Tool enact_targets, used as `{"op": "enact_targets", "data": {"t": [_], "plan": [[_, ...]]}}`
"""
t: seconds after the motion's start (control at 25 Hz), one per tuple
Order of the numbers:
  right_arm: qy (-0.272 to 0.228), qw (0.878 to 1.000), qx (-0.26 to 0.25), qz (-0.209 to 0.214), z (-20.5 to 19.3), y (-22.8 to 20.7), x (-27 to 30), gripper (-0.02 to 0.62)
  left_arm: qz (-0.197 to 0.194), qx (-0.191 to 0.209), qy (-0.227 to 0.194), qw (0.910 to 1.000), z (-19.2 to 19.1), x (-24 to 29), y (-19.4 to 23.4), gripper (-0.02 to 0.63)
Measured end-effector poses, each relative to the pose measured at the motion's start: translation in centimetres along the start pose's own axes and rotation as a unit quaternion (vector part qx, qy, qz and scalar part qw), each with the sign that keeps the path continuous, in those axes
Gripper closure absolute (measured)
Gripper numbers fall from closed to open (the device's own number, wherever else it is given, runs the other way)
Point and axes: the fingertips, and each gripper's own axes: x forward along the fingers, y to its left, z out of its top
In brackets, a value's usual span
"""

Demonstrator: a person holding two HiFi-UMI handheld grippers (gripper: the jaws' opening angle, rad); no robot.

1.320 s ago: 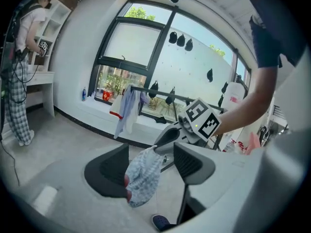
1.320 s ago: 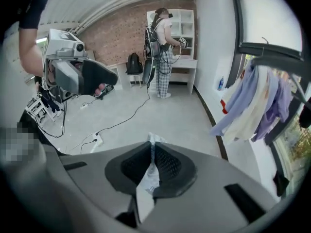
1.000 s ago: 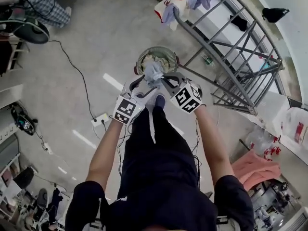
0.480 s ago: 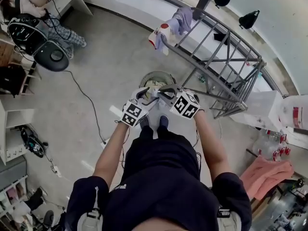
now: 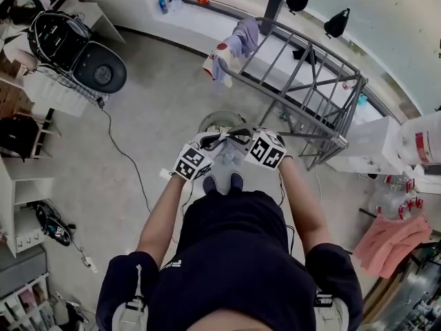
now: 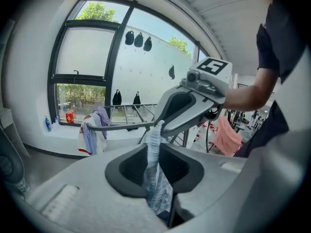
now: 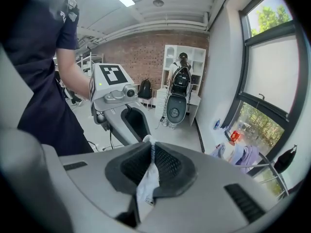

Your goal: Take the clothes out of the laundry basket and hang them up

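Note:
A light blue-grey garment is stretched between my two grippers in front of the person's body, above the feet. My right gripper is shut on one part of it, and white cloth hangs out between its pads. My left gripper has just been closing with the garment between its jaws and now pinches it. The right gripper's tip holds the cloth's upper end just ahead. The round laundry basket stands on the floor beyond the grippers, partly hidden by them.
A grey metal drying rack stands ahead to the right, with lilac and white clothes draped over its near left end. A cable runs across the floor at left. A pink cloth lies at the right.
Both grippers have risen with the garment, away from the basket. The left gripper's jaws, open beside the cloth before, have closed on it. The head view now takes in more of the rack and window.

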Motion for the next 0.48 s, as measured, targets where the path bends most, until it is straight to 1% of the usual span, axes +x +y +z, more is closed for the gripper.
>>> {"op": "enact_targets", "data": {"t": [0.04, 0.08, 0.16, 0.32, 0.44, 0.48], "plan": [[-0.005, 1.000, 0.005, -0.003, 0.0, -0.1, -0.3, 0.574, 0.002, -0.011, -0.003, 0.9999, 0.5, -0.1, 0.1, 0.526], [-0.011, 1.000, 0.012, -0.006, 0.0, -0.3, -0.6, 0.574, 0.004, -0.024, -0.006, 0.9997, 1.0, -0.2, 0.2, 0.563], [-0.022, 0.999, 0.021, -0.010, 0.1, -0.5, -1.3, 0.574, 0.006, -0.039, -0.009, 0.9992, 2.0, -0.3, 0.1, 0.569], [-0.045, 0.998, 0.030, -0.028, 0.8, -1.2, -2.3, 0.572, 0.004, -0.047, -0.013, 0.9988, 4.0, -0.6, 0.0, 0.571], [-0.080, 0.993, 0.066, -0.062, 1.0, -2.6, -2.7, 0.565, 0.001, -0.078, -0.031, 0.9965, 6.2, -1.2, 0.3, 0.571], [-0.090, 0.990, 0.079, -0.077, 0.8, -3.1, -2.9, 0.536, 0.002, -0.094, -0.037, 0.9949, 7.0, -1.4, 0.4, 0.571]]}}
